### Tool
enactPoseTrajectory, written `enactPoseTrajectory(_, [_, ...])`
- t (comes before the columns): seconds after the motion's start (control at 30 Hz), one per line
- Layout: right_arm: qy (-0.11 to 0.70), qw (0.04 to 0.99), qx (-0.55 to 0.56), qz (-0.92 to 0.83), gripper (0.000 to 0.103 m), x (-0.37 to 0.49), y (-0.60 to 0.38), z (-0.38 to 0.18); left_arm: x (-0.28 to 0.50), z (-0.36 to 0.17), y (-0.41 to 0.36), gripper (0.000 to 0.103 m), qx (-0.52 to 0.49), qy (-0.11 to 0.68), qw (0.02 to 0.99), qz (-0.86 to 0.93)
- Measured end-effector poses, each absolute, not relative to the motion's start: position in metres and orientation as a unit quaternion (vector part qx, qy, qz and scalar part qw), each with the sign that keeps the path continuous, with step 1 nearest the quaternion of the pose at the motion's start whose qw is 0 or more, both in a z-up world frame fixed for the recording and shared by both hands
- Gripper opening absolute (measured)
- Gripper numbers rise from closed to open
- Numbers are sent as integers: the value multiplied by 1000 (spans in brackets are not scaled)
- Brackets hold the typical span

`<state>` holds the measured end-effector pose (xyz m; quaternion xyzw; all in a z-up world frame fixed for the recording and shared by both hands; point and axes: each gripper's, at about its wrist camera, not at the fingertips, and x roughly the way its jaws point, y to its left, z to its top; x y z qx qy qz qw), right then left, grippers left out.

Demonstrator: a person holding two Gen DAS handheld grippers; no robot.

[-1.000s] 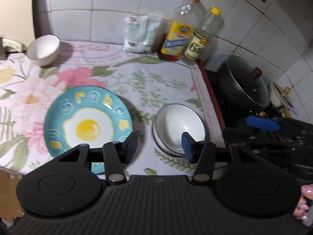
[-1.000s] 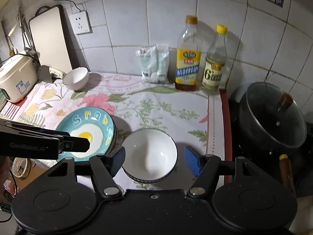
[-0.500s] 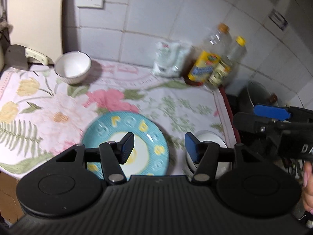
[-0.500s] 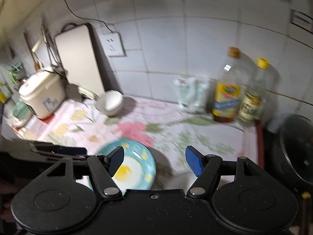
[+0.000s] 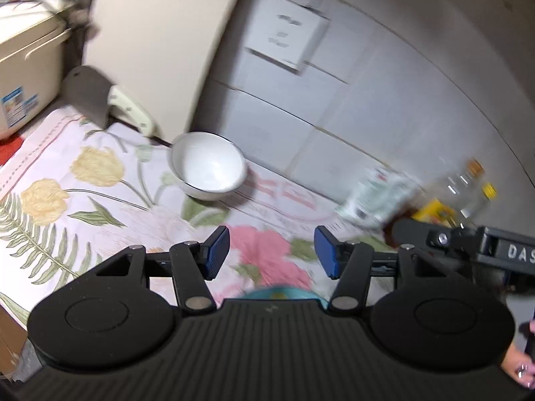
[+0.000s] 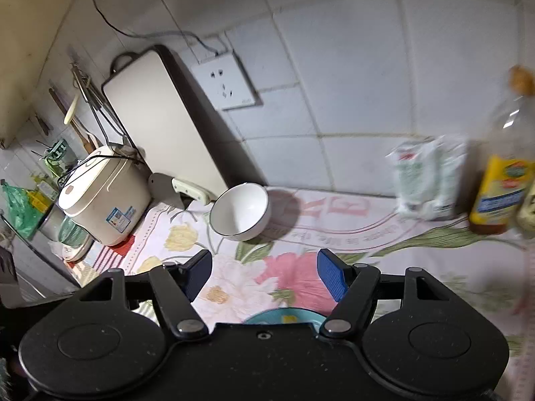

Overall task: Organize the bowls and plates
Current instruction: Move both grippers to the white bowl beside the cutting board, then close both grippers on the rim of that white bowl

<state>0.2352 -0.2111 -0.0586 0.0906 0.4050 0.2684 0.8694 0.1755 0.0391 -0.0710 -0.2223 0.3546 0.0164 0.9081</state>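
Your tabletop [image 6: 384,234] wears a floral cloth [image 6: 234,287]. On it, towards the back edge by the wall, sits a white ceramic bowl [image 6: 241,213]; a cream rice cooker [image 6: 103,197] stands at the left end, and a teal plate [image 6: 284,316] lies near the front edge.

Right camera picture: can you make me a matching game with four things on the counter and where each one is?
Things:
1. white bowl
2. rice cooker
3. oil bottle
4. blue plate

Places:
A. far right, against the tiled wall
B. at the bottom, only its edge peeking out between the gripper's fingers
C. far left of the flowered cloth
D. near the middle, beside the cleaver

Pairs: 1-D, 2-C, 3-A, 4-B
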Motion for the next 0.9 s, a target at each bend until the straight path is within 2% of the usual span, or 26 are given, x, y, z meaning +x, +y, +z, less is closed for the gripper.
enactPoseTrajectory(0.1, [420, 859, 105, 273, 74, 257, -195, -76, 188, -85, 52, 51, -210, 345, 913, 54])
enactPoseTrajectory(0.47, [469, 824, 173, 266, 73, 334, -150, -141, 250, -142, 96, 46, -269, 344, 896, 80])
enactPoseTrajectory(0.67, [470, 825, 177, 262, 67, 360, -121, -160, 281, -170, 108, 39, -296, 364, 878, 97])
enactPoseTrajectory(0.8, [470, 829, 159, 257, 59, 375, -102, -170, 292, -180, 113, 35, -302, 367, 874, 104])
enactPoseTrajectory(0.9, [476, 828, 155, 253, 55, 385, -95, -179, 300, -184, 114, 27, -297, 371, 874, 102])
